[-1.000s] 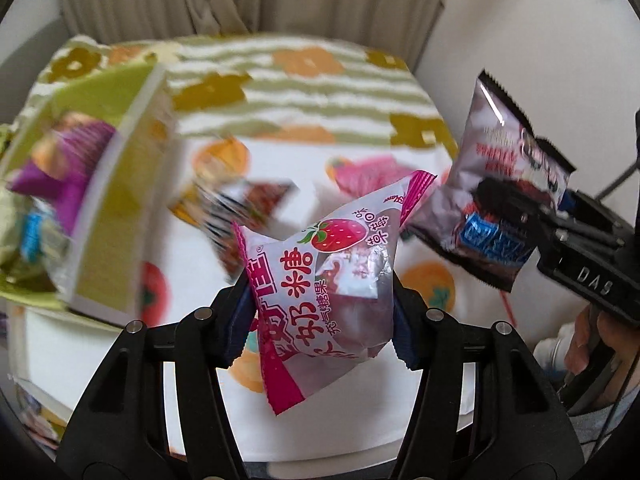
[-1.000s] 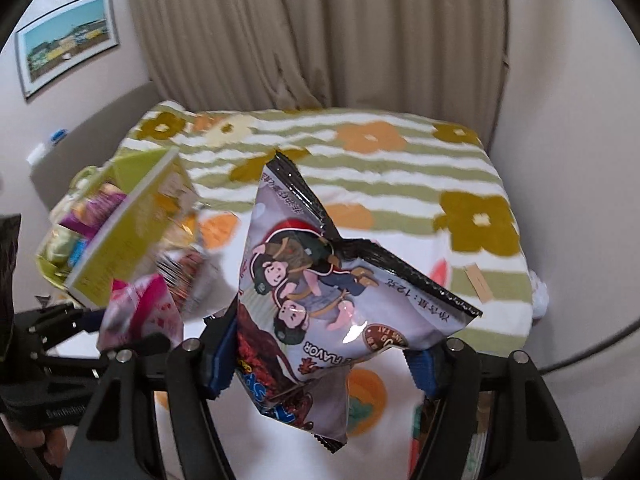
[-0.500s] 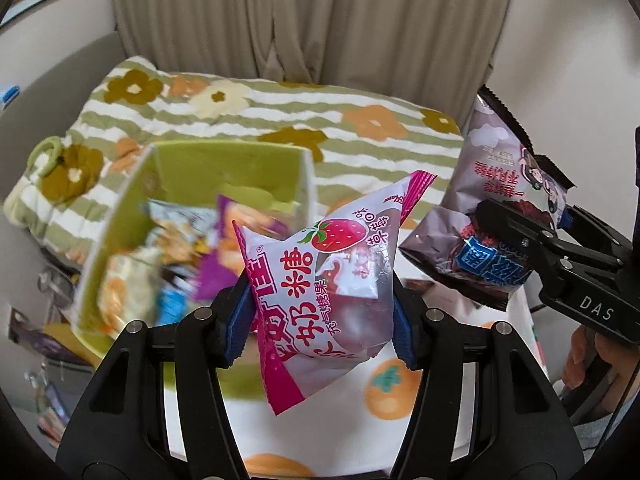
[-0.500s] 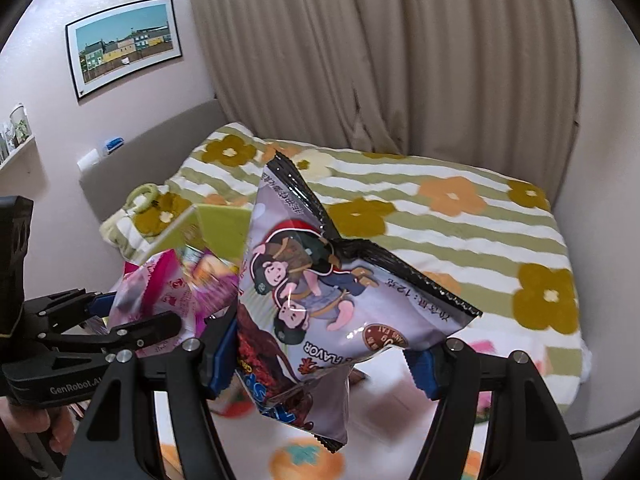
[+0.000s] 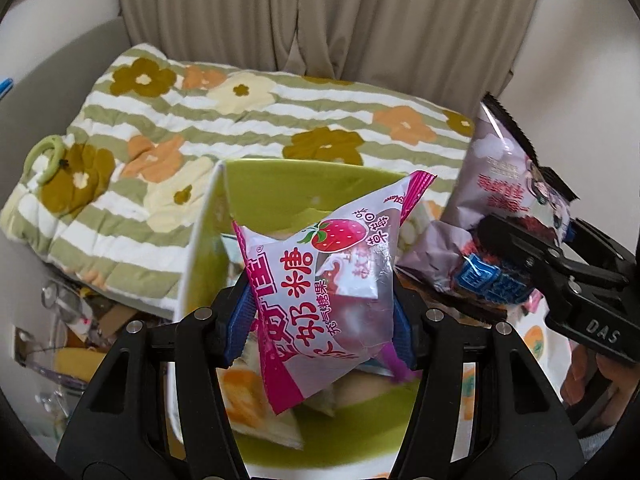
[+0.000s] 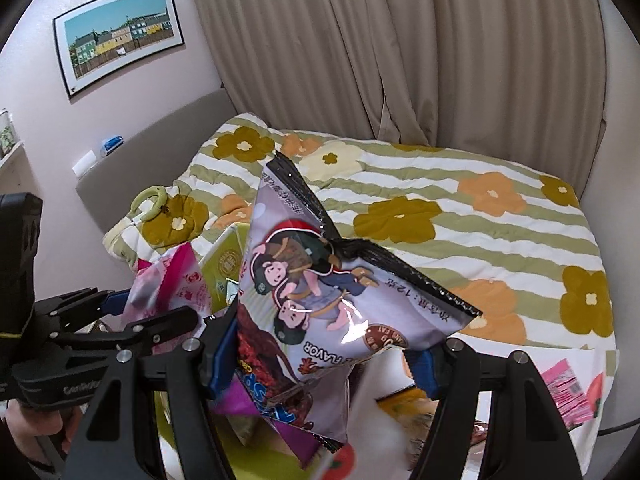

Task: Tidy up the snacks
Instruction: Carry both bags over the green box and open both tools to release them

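1. Two snack packets are held in the air, one in each hand-held gripper, above an open green box (image 5: 288,188) that already has other wrapped snacks in it.
2. Left hand-held gripper (image 5: 320,320) — closed on a pink-and-white strawberry candy packet (image 5: 320,280); its blue pads press the packet's two sides. The packet's long axis runs on a slant, from its lower pink edge near the camera up to the far right corner, its printed face toward the lens.
3. Right hand-held gripper (image 6: 320,356) — clamped on a pale purple cartoon snack bag (image 6: 320,292). Its black crimped seal points up and away, sloping down to the right; the bag's lower end hangs below the pads.
4. From the left wrist view, the purple bag sits to the right of the candy packet, apart from it.
5. Beyond the box lies a bed with a green-striped flowered quilt (image 6: 460,216), with beige curtains (image 6: 400,48) behind.
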